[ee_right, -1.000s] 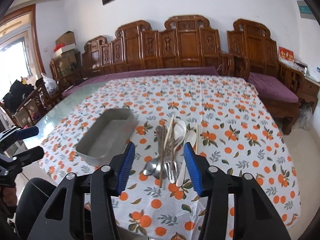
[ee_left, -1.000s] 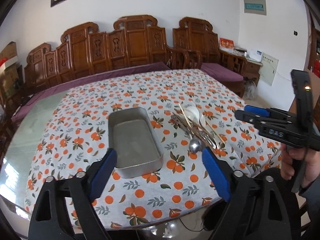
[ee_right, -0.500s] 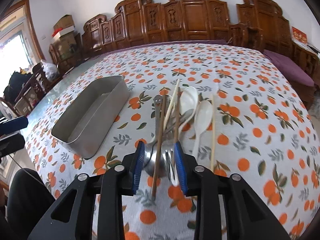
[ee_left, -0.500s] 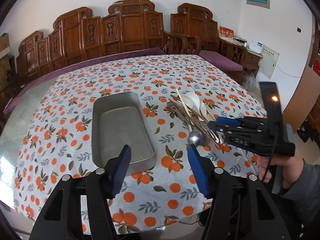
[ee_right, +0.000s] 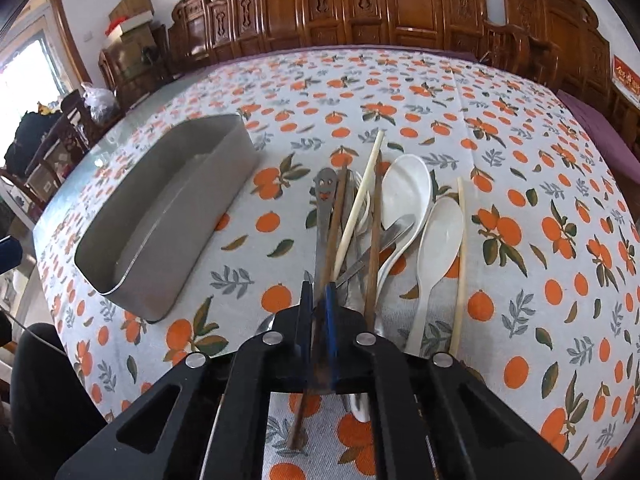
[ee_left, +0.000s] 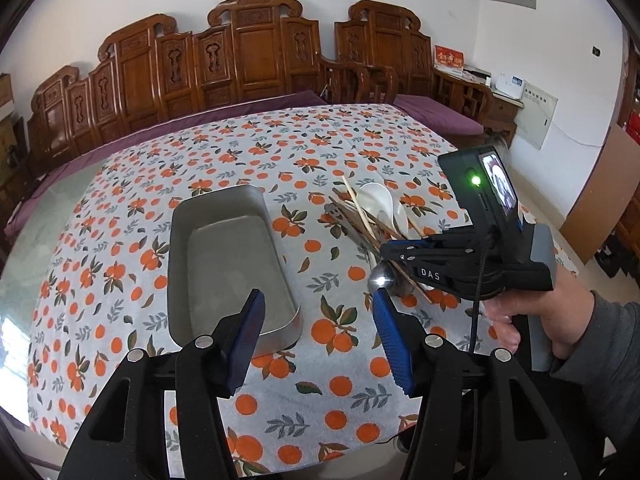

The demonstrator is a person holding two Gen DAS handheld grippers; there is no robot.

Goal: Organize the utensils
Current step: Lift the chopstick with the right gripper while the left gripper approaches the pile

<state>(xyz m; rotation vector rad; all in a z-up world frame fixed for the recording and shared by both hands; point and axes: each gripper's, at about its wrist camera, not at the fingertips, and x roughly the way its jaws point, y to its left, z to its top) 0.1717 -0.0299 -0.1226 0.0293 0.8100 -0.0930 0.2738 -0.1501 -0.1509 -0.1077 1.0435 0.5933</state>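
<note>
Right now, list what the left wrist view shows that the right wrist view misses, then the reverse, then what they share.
Only the left wrist view: the left gripper, jaws apart over the near end of the metal tray, and the hand holding the right gripper from the side.

Only the right wrist view: the right gripper's jaws, just closed on a dark wooden chopstick, the smiley-handled metal utensil beside it, and a lone pale chopstick at the pile's right.

Both: the empty tray, the white spoons, the orange-print tablecloth.
</note>
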